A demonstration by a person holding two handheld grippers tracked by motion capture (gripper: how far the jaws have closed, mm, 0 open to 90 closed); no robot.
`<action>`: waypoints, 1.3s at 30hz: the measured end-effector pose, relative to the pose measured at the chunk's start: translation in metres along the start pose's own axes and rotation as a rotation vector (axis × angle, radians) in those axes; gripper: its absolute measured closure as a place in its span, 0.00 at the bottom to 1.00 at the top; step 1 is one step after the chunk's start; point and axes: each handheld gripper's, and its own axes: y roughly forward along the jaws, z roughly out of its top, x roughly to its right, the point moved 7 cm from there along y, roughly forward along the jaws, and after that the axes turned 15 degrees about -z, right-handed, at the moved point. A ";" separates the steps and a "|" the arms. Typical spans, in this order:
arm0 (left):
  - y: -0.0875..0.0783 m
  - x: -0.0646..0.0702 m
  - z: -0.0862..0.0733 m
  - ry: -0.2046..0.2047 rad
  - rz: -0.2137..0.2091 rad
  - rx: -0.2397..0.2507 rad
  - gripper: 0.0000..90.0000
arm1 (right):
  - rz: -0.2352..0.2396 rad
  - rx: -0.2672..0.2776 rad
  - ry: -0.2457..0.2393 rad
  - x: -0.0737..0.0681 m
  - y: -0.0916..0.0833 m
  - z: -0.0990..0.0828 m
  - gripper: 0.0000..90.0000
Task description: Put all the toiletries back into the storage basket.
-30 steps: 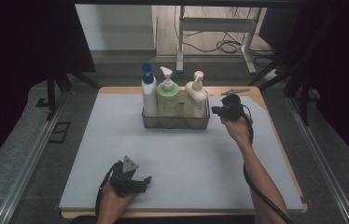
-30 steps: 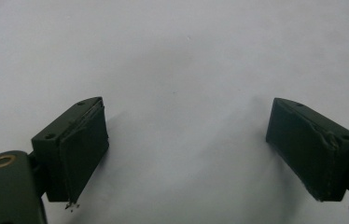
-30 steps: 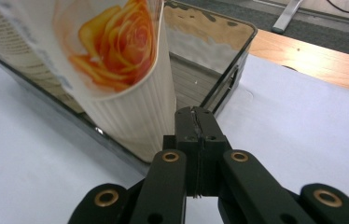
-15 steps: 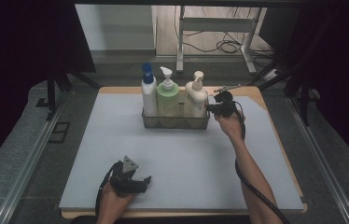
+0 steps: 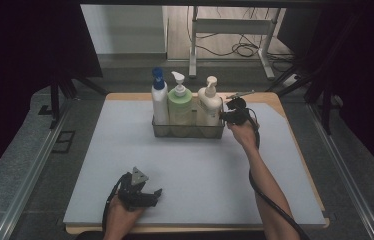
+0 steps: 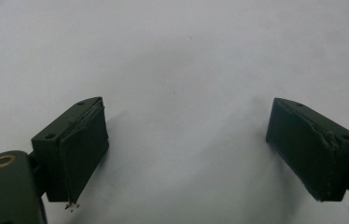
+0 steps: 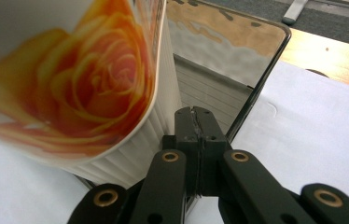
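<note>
On the grey mat (image 5: pixel 125 150), the right gripper (image 5: pixel 223 116) reaches fingers-together to the caddy (image 5: pixel 187 130); left gripper (image 5: pixel 159 192) rests spread wide.

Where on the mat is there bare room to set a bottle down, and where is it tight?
The mat is bare between the left gripper and the clear bin, and along its left side beside the bin. It is tight at the bin's right end: the right gripper, jaws shut, sits against that wall beside the cream pump bottle, with the forearm crossing the right half.
</note>
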 end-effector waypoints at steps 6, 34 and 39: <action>0.000 0.000 0.000 0.000 0.000 0.000 0.14 | -0.001 -0.013 -0.003 -0.004 0.004 -0.002 0.99; 0.000 0.000 0.000 -0.002 -0.001 0.003 0.14 | 0.039 -0.024 -0.040 -0.036 0.016 -0.002 0.98; 0.000 0.000 0.000 -0.002 -0.001 0.002 0.14 | 0.038 -0.021 -0.051 -0.040 0.015 -0.002 0.98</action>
